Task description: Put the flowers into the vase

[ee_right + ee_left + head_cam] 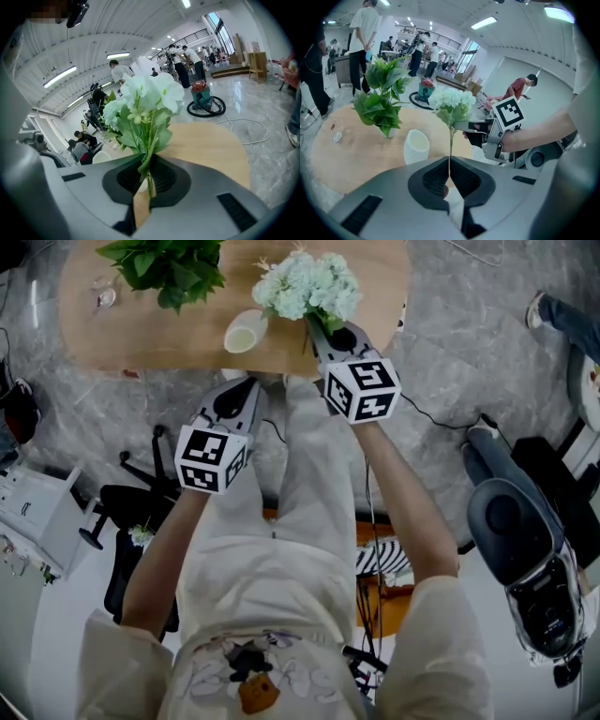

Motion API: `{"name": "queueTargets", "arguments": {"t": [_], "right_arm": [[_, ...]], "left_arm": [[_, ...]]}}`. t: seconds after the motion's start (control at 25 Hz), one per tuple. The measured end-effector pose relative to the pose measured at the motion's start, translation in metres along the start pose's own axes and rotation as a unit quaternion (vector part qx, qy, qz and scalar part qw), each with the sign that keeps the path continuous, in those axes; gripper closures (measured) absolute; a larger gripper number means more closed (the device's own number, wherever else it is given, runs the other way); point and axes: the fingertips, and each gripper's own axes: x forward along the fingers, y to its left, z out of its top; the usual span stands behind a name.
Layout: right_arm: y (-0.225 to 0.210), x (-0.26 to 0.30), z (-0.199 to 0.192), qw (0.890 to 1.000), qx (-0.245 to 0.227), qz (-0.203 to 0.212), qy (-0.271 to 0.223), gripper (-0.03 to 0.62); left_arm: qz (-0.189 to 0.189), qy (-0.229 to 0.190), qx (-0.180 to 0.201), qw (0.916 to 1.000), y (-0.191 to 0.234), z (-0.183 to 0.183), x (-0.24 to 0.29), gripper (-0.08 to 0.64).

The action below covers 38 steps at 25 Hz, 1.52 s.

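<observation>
Closest beneath us is our own pale shirt [258, 615], and from it both forearms reach out toward the near edge of the round wooden table [150, 334]. Our right gripper [315, 329] has its jaws clamped on the green stems of the bunch of white flowers [307, 285]. The right gripper view shows the stems and a leaf passing between the pads, with the blooms above. The bunch hangs over the table's near edge, heads up, its long axis close to upright.

Our left gripper [253, 382] sits just off that same edge with its jaws pressed together. One thin stem lines up with the slit just beyond their tips. We cannot tell whether it touches them.

The white vase [246, 332] stands upright at the near edge, mouth open. It is just left of the flowers and lower, with the potted green plant [169, 266] further back toward the far left edge.

The left gripper is nearer the vase, but the right one carries the bunch. We judge the stem ends must travel left over the mouth, then straight down.
</observation>
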Motion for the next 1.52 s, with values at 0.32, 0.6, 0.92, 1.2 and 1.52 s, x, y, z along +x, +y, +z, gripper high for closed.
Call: {"name": "queueTargets", "arguments": {"t": [0.32, 0.6, 0.92, 1.2, 1.52], "right_arm": [[0.028, -0.012, 0.016, 0.999, -0.016, 0.011, -0.046, 0.576], [0.052, -0.028, 0.032, 0.996, -0.032, 0.0, -0.085, 0.576], [0.083, -0.045, 0.047, 0.991, -0.032, 0.003, -0.132, 0.575], [0.107, -0.056, 0.064, 0.988, -0.039, 0.016, -0.151, 0.575], [0.115, -0.066, 0.078, 0.984, -0.048, 0.025, -0.17, 0.575]], "left_arm": [[-0.016, 0.002, 0.029, 0.9995, -0.001, -0.005, -0.008, 0.549], [-0.03, -0.001, 0.034, 0.999, -0.002, -0.011, -0.021, 0.549], [-0.026, -0.008, 0.035, 0.999, 0.011, -0.015, -0.034, 0.549], [-0.018, -0.023, 0.017, 0.9994, 0.02, -0.014, -0.041, 0.549], [-0.012, -0.035, -0.007, 0.9993, 0.016, -0.006, -0.036, 0.549]]}}
